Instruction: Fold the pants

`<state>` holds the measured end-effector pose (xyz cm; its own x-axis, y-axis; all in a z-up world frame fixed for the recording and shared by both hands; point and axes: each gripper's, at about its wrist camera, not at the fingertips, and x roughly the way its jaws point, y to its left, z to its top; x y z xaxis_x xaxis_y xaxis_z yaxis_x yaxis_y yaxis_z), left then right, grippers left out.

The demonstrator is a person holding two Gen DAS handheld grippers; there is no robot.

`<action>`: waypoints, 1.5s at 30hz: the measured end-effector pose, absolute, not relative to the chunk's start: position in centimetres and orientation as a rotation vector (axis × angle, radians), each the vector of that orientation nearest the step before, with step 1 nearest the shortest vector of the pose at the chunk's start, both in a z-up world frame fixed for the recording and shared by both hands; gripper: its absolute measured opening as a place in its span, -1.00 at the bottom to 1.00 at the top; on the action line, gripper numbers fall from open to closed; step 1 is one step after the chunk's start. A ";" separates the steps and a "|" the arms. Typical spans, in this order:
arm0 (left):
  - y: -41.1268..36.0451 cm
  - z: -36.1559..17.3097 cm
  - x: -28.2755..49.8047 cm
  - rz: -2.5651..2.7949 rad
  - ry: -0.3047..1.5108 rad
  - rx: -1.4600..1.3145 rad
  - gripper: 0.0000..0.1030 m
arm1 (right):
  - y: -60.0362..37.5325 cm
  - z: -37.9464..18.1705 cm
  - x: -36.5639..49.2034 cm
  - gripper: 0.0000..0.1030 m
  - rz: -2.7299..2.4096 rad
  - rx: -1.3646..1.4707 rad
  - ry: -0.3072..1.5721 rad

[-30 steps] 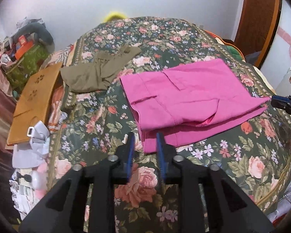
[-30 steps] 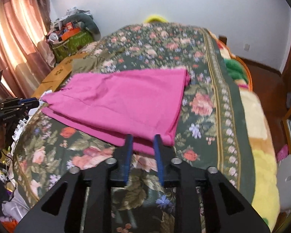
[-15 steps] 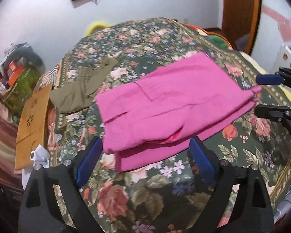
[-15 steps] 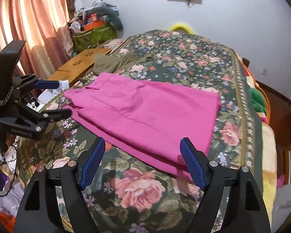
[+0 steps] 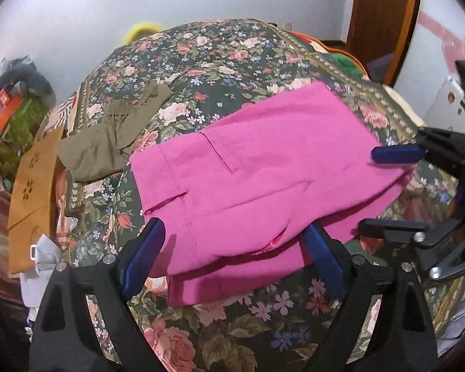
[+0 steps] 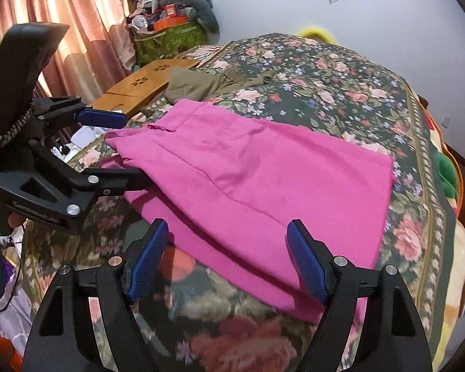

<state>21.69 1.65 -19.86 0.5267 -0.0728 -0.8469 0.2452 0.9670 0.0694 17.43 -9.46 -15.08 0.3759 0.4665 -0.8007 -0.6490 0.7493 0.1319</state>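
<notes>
Pink pants (image 5: 263,167) folded once on the bed (image 5: 226,49); further folds likely left. Left tool (image 5: 232,257) and right tool (image 6: 226,260) both spread wide at the pants' near edge, holding nothing.

A floral bedspread (image 5: 232,62) covered the bed. Folded pink pants (image 5: 263,170) lay on it. An olive garment (image 5: 108,142) lay just beside them.

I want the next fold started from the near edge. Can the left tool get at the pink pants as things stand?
Probably yes. The left tool is open, and the near edge of the pink pants lies between its fingers with nothing on top.
</notes>
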 end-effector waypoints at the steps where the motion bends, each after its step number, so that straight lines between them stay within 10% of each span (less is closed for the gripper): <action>1: 1.7 -19.8 21.7 -0.198 1.000 0.187 0.76 | -9.2 -15.0 17.7 0.35 0.726 -0.211 0.938; 9: 0.8 -21.2 21.1 -0.245 1.036 0.226 0.33 | -8.4 -15.6 19.0 -0.77 0.812 -0.164 0.993; 18: -0.5 -20.0 20.3 -0.234 0.946 0.314 -0.76 | -8.6 -14.2 18.0 -0.88 0.831 -0.157 0.921; 39: 2.1 -19.5 17.3 -0.255 1.013 0.122 -0.63 | -9.8 -14.1 16.1 -0.67 0.812 -0.157 0.952; 45: 4.2 -17.7 17.9 -0.183 0.978 0.028 -0.01 | -10.8 -12.1 16.3 -0.27 0.776 -0.085 0.886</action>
<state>17.91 4.23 -17.75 0.5445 -0.1416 -0.8267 0.1669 0.9842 -0.0587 16.28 -10.84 -12.14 0.3833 0.5743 -0.7234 -0.6413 0.7291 0.2390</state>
